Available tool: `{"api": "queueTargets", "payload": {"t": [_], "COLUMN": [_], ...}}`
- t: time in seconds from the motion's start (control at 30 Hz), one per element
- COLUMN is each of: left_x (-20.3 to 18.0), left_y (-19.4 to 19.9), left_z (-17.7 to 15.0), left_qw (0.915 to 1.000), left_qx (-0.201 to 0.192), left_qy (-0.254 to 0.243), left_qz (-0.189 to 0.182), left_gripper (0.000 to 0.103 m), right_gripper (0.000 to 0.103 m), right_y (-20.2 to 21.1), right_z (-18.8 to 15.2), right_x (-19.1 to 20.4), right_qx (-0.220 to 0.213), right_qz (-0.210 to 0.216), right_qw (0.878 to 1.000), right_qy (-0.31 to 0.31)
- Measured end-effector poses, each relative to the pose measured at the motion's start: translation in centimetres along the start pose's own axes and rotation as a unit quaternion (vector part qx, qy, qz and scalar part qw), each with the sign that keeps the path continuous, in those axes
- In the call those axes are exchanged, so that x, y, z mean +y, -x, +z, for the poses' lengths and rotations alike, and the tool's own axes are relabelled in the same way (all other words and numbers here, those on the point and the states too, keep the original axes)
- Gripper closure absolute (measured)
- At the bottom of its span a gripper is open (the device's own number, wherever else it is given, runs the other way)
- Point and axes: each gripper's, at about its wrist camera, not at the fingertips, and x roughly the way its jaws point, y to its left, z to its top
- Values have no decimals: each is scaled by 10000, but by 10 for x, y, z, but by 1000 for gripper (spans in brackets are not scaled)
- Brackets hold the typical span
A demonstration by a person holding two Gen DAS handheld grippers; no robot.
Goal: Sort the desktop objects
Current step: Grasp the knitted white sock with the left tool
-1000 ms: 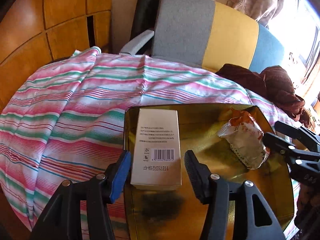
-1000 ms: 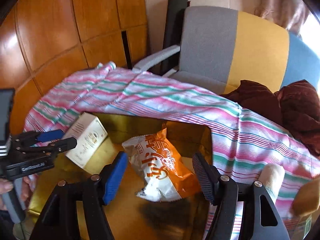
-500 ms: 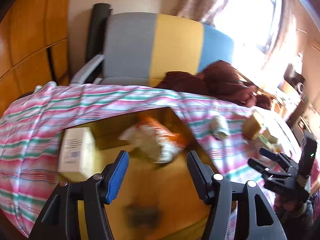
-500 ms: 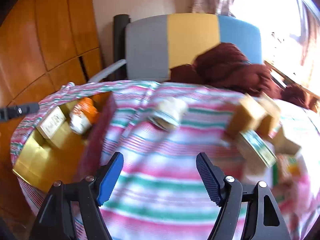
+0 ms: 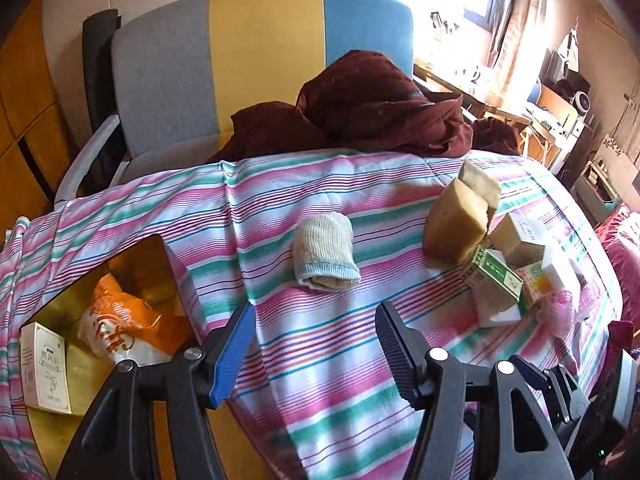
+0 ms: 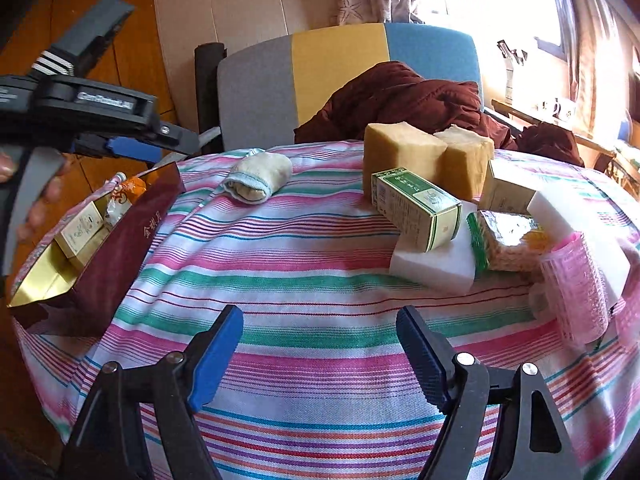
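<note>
A gold-lined maroon box [image 6: 116, 264] sits at the table's left edge and holds a white carton [image 5: 42, 364] and an orange snack bag [image 5: 132, 328]. A rolled sock [image 5: 325, 252] lies mid-table on the striped cloth. At the right is a pile: two tan blocks [image 6: 404, 156], a green carton [image 6: 416, 208], white sponges [image 6: 436, 264], a foil packet [image 6: 506, 240] and a pink hair roller [image 6: 572, 280]. My left gripper [image 5: 316, 344] is open over the cloth, short of the sock. My right gripper [image 6: 320, 356] is open and empty over the cloth's front.
A grey, yellow and blue chair [image 5: 260, 64] with a dark red garment [image 5: 360, 108] stands behind the table. Wooden panelling [image 6: 100, 0] is at the left. A cluttered desk [image 5: 552, 120] is by the window at the right. A hand [image 6: 44, 196] holds the left gripper.
Both grippers have swung right, away from the box, and now face the cloth and the pile. The carton and snack bag stay in the box. Both stay open.
</note>
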Motion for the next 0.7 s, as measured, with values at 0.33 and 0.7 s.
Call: {"api": "queueTargets", "payload": {"t": [0.33, 0.7], "left_x": [-22, -12], "left_y": [-69, -104], "left_z": [31, 39], "left_qw": [9982, 9967], "left_qx": [365, 661], "left_qy": [-179, 2], "left_qz": [450, 470], "left_gripper": [23, 48], "right_gripper": [19, 15], "right_y": [-8, -9], "right_z": [-5, -6], "right_x": [-19, -28], "right_qx": [44, -22], "right_qz": [608, 936], "right_qw": [9963, 9922], "right_qy": [-613, -821]}}
